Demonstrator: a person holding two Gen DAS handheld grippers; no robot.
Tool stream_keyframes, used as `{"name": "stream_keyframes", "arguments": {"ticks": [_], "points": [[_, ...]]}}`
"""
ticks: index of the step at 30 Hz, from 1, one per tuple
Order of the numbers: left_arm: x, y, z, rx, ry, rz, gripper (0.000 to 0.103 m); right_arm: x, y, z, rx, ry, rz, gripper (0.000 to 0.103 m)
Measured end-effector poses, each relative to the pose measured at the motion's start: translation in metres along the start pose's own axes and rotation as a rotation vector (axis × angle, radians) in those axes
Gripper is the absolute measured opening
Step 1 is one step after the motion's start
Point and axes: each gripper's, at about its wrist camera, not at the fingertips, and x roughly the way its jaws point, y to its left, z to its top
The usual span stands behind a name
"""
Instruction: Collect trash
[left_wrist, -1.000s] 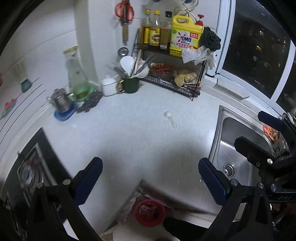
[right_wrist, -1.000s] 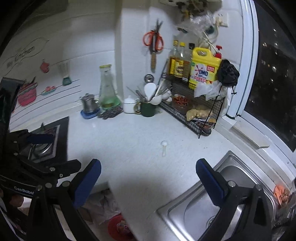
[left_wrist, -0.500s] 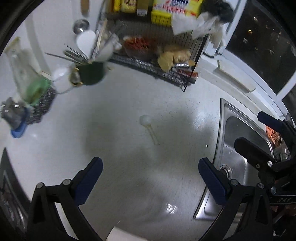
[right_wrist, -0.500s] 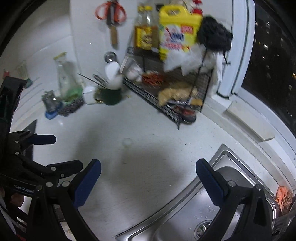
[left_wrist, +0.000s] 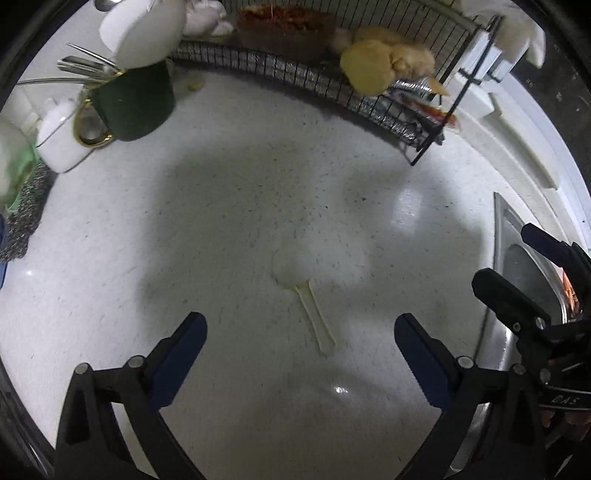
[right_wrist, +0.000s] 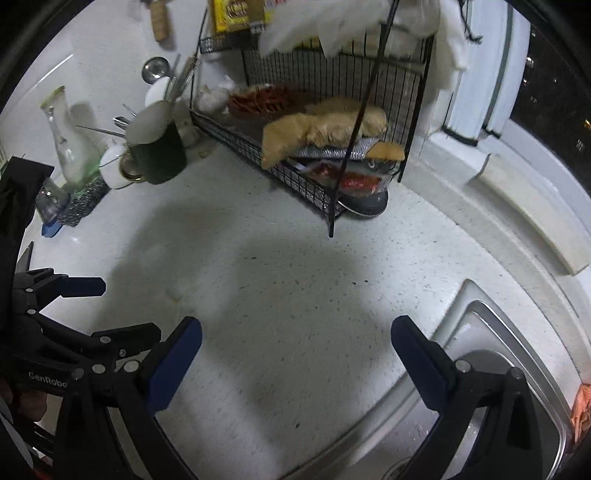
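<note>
A small white plastic spoon (left_wrist: 301, 291) lies on the white speckled counter (left_wrist: 221, 221), bowl away from me, handle pointing toward me. My left gripper (left_wrist: 299, 336) is open and empty, low over the counter, with the spoon's handle end between its blue fingertips. The spoon shows faintly in the right wrist view (right_wrist: 175, 291), left of my right gripper (right_wrist: 295, 343), which is open and empty above the counter beside the sink. The left gripper shows at the left edge of the right wrist view (right_wrist: 79, 286).
A black wire rack (right_wrist: 314, 158) with ginger and packets stands at the back. A dark green mug (left_wrist: 135, 101) holding utensils and a white jar (left_wrist: 61, 144) stand back left. A steel sink (right_wrist: 509, 369) lies to the right. A glass carafe (right_wrist: 68, 147) stands far left.
Both grippers have moved forward and down toward the counter. The spoon is now much closer and sits between the left gripper's fingers. Both grippers stay open.
</note>
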Motion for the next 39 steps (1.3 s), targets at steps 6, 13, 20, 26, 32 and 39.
{"name": "stream_keyframes", "arguments": {"ticks": [6,13,20,26,32,39], "points": [[0.023,-0.003,0.014,0.0,0.039,-0.002,0.087,0.024,-0.009,0.004,0.02,0.053,0.011,0.102],[0.036,-0.003,0.019,0.009,0.051,0.018,0.074,0.035,-0.012,0.009,0.011,0.067,0.034,0.102],[0.03,-0.001,0.023,0.01,0.044,0.085,0.024,0.032,-0.012,0.007,0.025,0.071,0.049,0.102],[0.026,-0.003,0.016,0.017,0.025,0.022,0.024,0.042,-0.007,0.006,0.031,0.093,0.068,0.102],[-0.006,0.007,-0.004,-0.014,-0.037,0.004,0.024,0.03,0.002,0.004,0.03,0.1,0.101,0.102],[-0.051,0.016,-0.019,-0.021,-0.099,0.025,0.024,0.0,0.022,0.004,0.007,0.066,0.119,0.102]]}}
